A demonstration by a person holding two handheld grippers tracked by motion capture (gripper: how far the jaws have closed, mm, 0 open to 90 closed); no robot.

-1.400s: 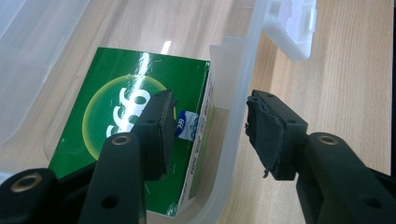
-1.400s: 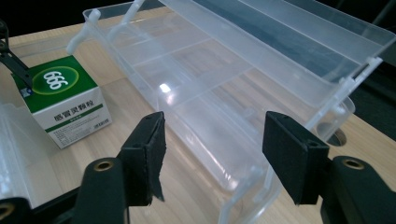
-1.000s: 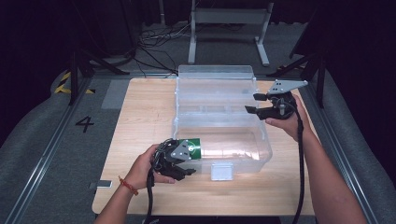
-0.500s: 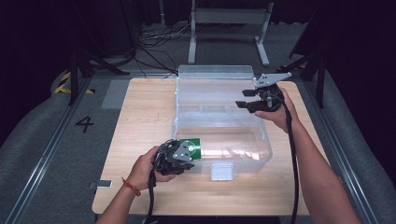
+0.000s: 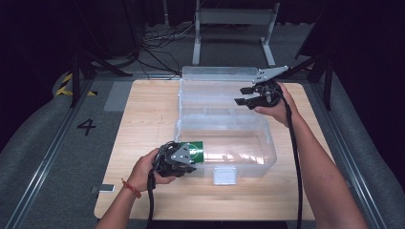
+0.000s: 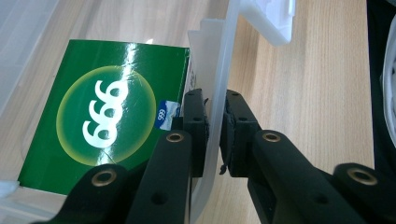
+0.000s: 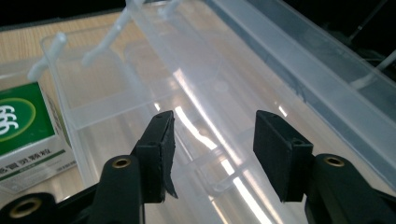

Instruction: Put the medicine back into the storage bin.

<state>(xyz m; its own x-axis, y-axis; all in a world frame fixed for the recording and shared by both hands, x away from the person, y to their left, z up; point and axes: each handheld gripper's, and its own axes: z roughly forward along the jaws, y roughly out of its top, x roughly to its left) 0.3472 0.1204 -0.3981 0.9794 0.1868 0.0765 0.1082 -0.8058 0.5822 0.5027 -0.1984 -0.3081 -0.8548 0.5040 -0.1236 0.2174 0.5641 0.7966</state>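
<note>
A clear plastic box (image 5: 273,143) stands open on the wooden table, its lid (image 5: 215,74) lying back behind it. Inside, in the near left corner, lies a green carton (image 5: 195,150) marked 999. My left gripper (image 5: 184,164) has just been closing and is shut on the box's front wall (image 6: 219,70), one pad inside next to the green carton (image 6: 102,112), one outside. My right gripper (image 5: 242,95) hovers over the back of the box by the hinge. Its jaws have just been closing with nothing between them, and the right gripper (image 7: 212,140) still stands open.
The box's white latch tab (image 5: 224,175) hangs over the table (image 5: 143,119) near its front edge. Bare wood lies left of the box. Grey floor with a painted 4 (image 5: 87,126) and a metal stand (image 5: 234,19) surround the table.
My right gripper has moved left over the back of the box and narrowed its jaws. The left jaws have shut on the front wall; the left hand stays put.
</note>
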